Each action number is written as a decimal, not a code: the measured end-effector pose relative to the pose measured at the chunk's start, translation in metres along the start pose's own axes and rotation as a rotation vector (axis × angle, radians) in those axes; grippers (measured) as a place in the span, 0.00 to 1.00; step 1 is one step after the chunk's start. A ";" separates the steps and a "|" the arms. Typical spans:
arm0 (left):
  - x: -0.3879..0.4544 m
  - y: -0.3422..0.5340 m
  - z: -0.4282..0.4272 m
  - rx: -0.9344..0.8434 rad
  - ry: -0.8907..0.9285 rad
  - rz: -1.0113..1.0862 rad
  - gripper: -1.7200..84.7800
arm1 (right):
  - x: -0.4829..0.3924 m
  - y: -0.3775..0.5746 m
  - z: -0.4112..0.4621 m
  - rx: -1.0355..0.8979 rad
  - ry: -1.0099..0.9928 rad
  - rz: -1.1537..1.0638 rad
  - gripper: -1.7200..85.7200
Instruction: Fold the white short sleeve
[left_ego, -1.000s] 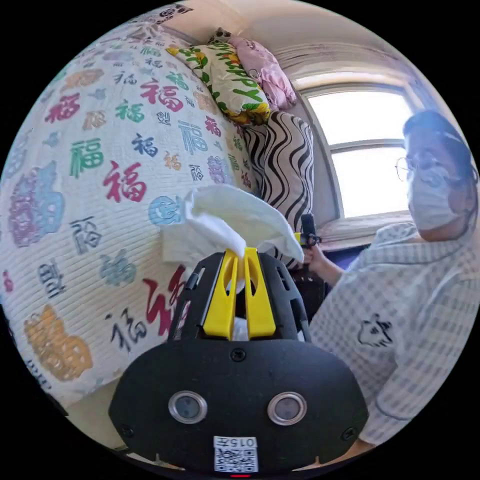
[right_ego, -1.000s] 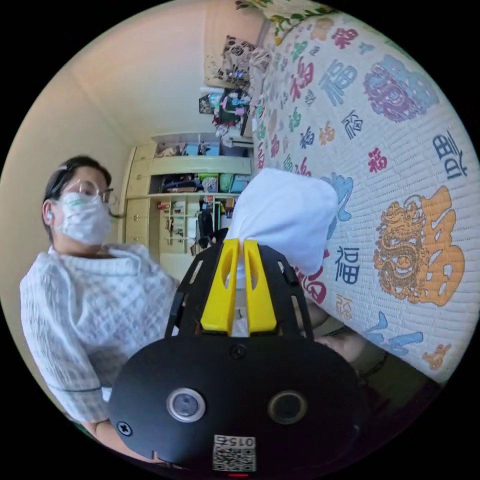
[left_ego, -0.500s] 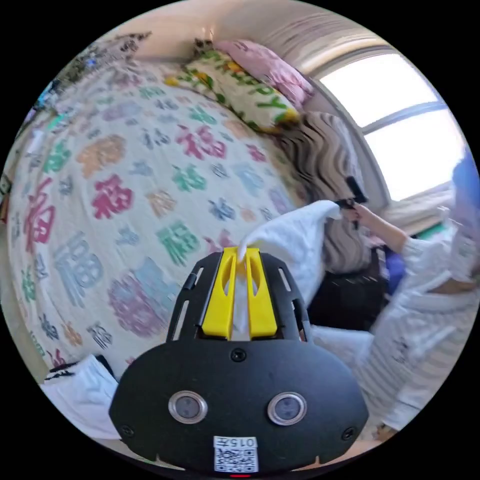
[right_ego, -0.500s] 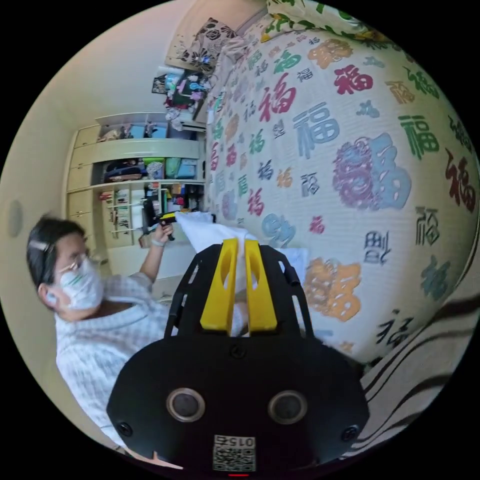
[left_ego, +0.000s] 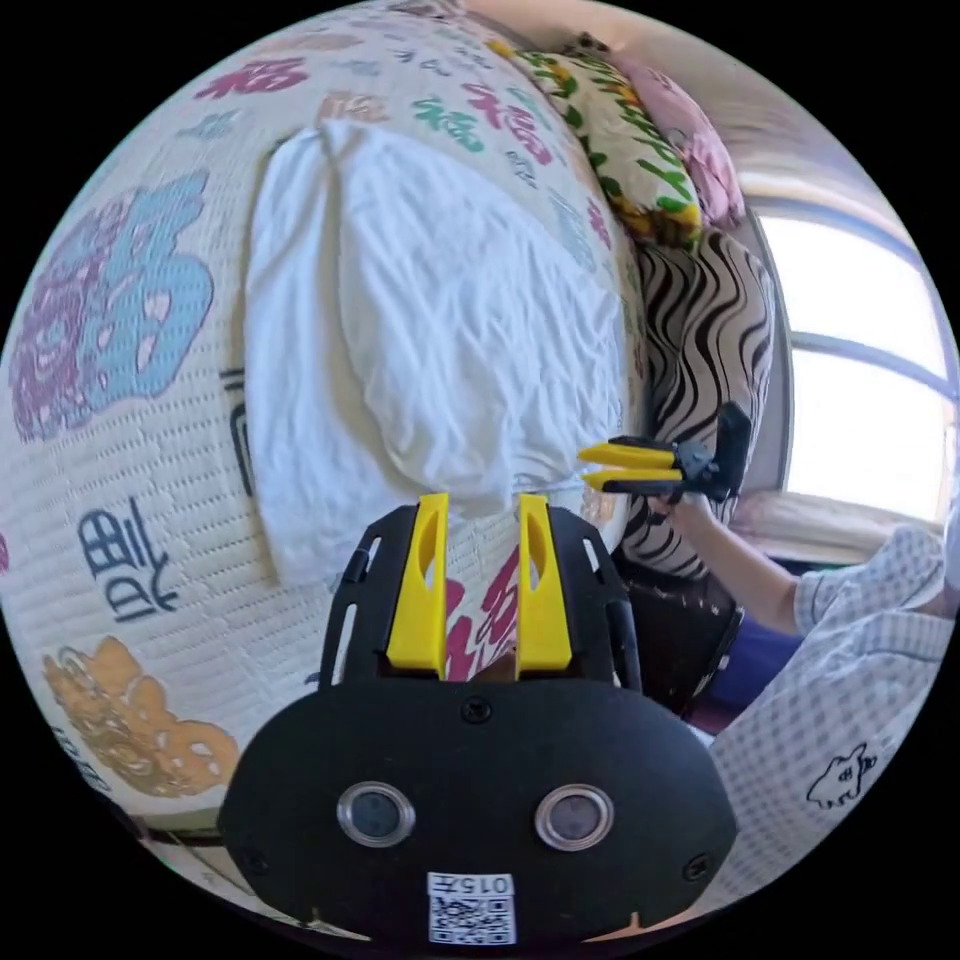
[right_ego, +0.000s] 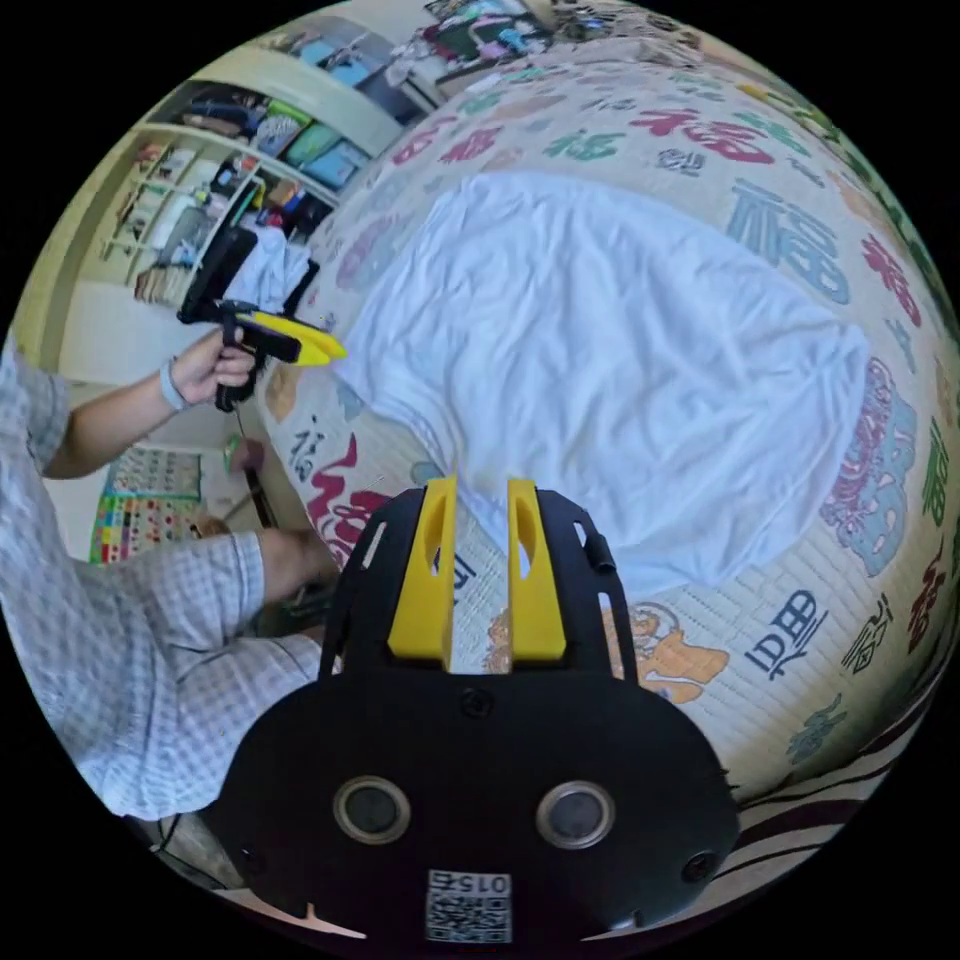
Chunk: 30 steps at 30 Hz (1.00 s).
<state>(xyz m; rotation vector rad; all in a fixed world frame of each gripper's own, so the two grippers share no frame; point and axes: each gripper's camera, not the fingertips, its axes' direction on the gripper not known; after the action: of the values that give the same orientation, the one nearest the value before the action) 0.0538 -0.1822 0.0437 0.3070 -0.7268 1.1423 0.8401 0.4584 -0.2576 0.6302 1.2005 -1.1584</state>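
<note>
Seemingly both tools (left_ego: 481, 510) (right_ego: 478, 495) agape, empty.

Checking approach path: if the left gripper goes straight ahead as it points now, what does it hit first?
Most likely the near edge of the white shirt, spread on the patterned bedspread. The left gripper has its jaws open just short of it; depth is uncertain.

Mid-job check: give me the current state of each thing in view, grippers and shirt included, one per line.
left gripper: jaws apart, holding nothing, just off the shirt's near edge.
right gripper: jaws apart, holding nothing, at the shirt's near edge.
white shirt: lying spread on the bed, wrinkled, not yet folded.
bedspread: flat under the shirt.
pillows: piled at the bed's far end.
</note>
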 end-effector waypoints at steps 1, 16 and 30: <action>-0.006 0.001 0.006 0.019 0.010 -0.035 0.14 | -0.005 -0.002 0.008 -0.027 0.024 -0.016 0.12; -0.072 -0.076 -0.028 0.260 0.340 -0.175 0.01 | -0.006 -0.027 -0.063 -0.010 0.092 -0.060 0.01; -0.084 -0.306 -0.073 0.512 0.249 0.169 0.11 | 0.150 -0.146 -0.193 0.446 0.062 0.222 0.10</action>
<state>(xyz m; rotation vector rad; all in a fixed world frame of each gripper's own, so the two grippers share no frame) 0.3389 -0.3247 -0.0242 0.5284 -0.2338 1.4927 0.6229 0.5262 -0.4294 1.1142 0.8973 -1.2300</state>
